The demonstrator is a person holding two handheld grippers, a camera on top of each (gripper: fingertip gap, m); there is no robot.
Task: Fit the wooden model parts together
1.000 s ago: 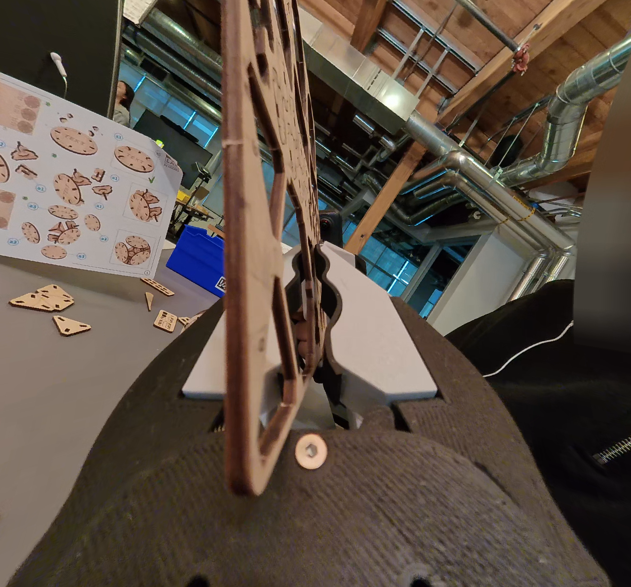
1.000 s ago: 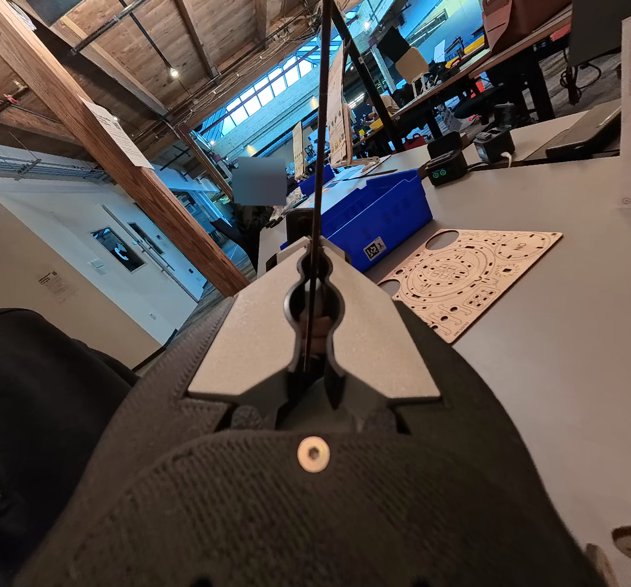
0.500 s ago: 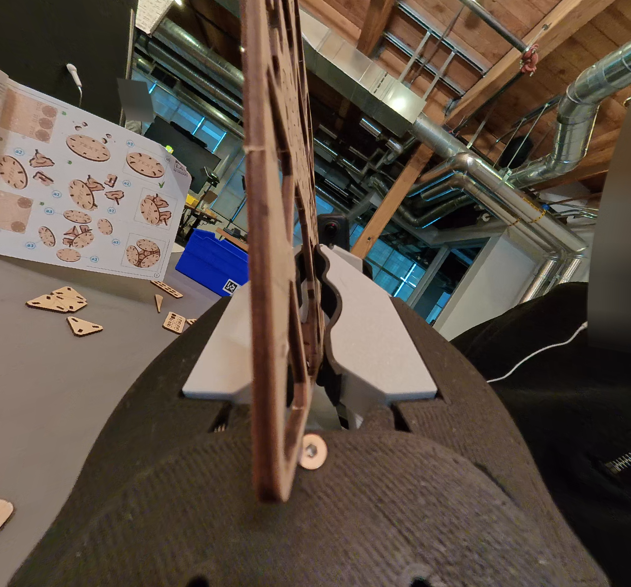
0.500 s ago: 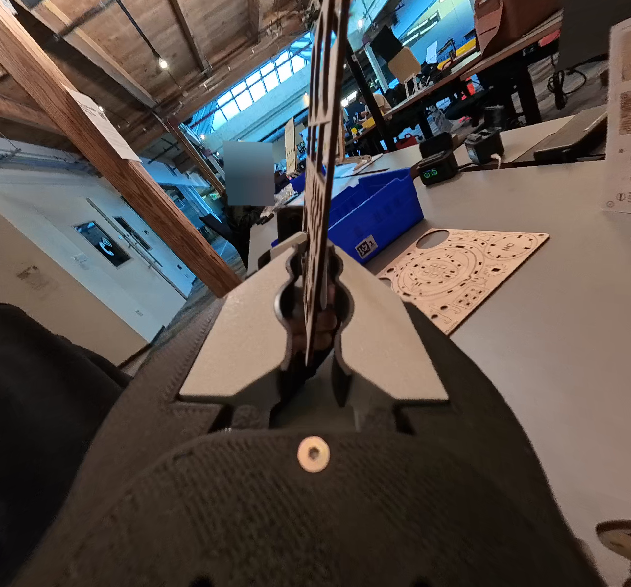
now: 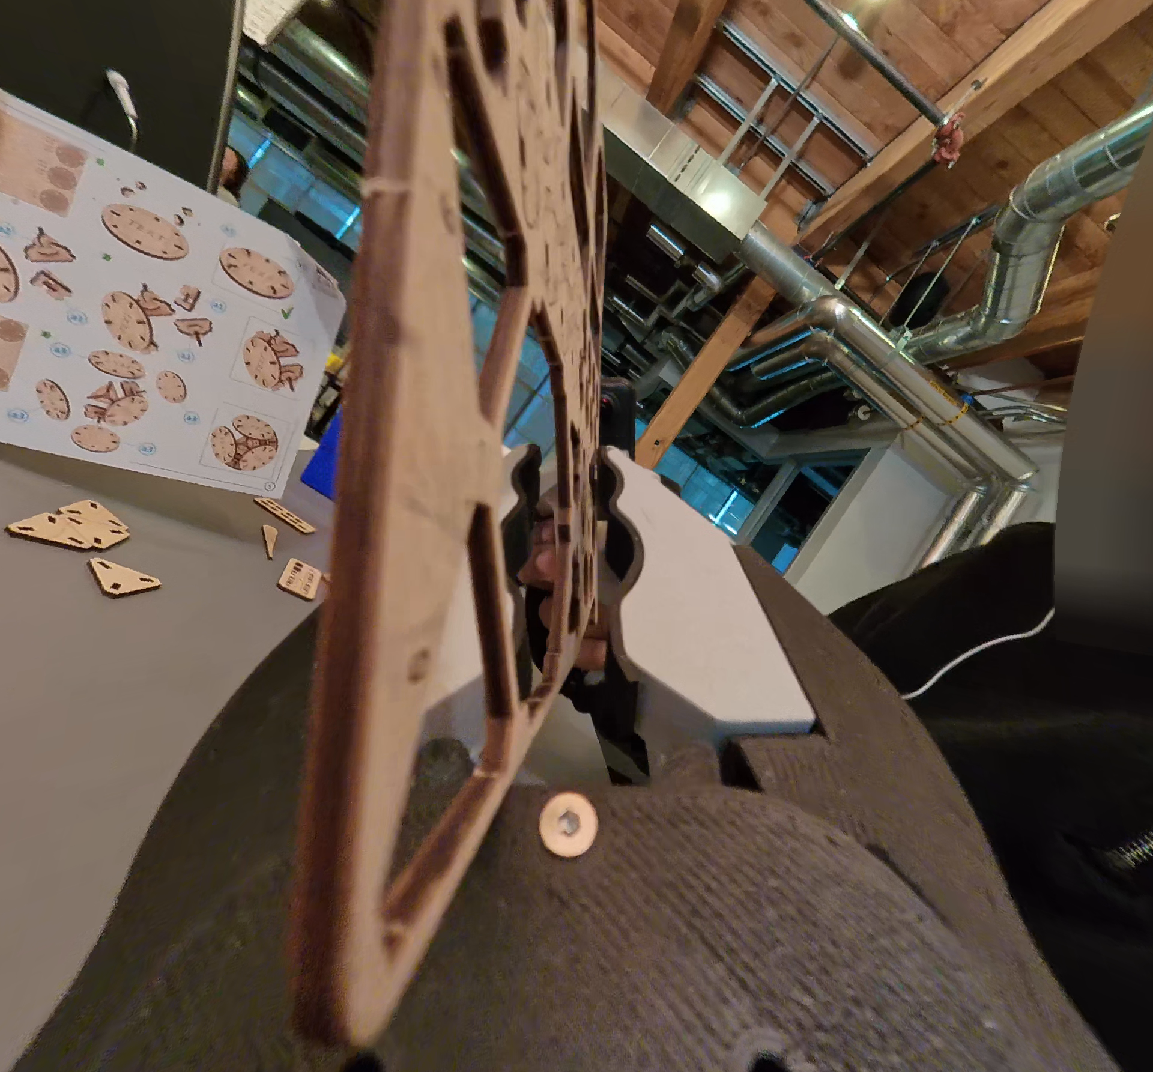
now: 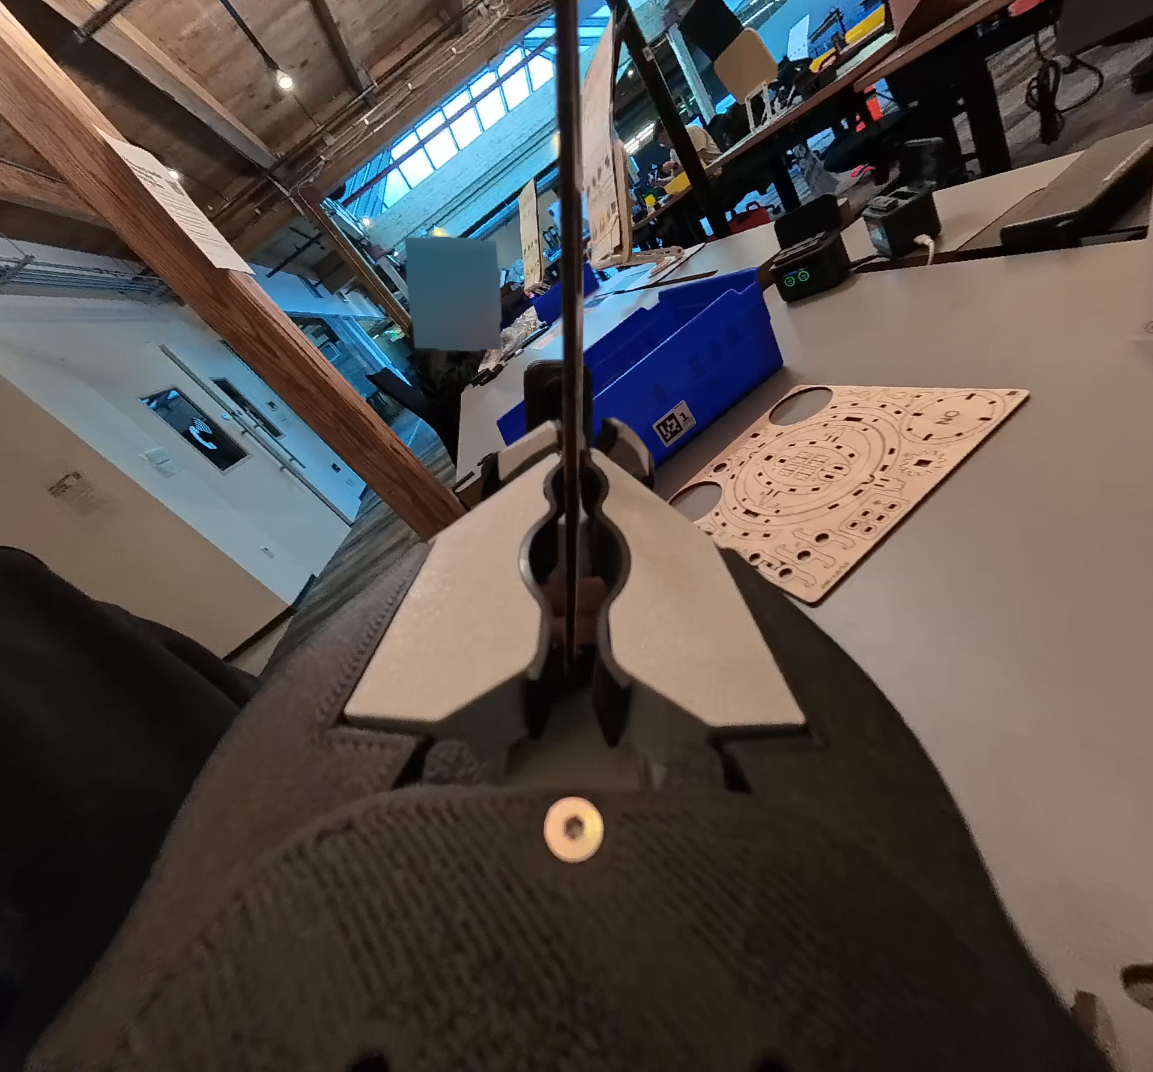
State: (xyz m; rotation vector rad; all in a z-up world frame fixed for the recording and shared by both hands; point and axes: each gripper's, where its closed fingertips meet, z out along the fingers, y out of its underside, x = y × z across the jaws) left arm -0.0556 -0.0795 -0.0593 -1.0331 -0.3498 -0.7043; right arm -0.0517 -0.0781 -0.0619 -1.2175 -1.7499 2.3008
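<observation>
Right fingers (image 6: 571, 468) pinch the upright wooden sheet (image 5: 424, 418) edge-on, left fingers (image 5: 564, 474) spread loosely around it; best keep the right pinch firm.

Cut wooden sheet (image 5: 430, 356) held upright, edge-on.
Brown plywood with empty cut-outs; the right claw (image 6: 575, 468) grips its thin edge.

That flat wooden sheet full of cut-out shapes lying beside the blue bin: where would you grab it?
Probably the wooden sheet by its near corner, which appears to overhang the grey table's edge. It lies flat and thin, so come in level from the table's side, one gripper finger above and one below.
</observation>
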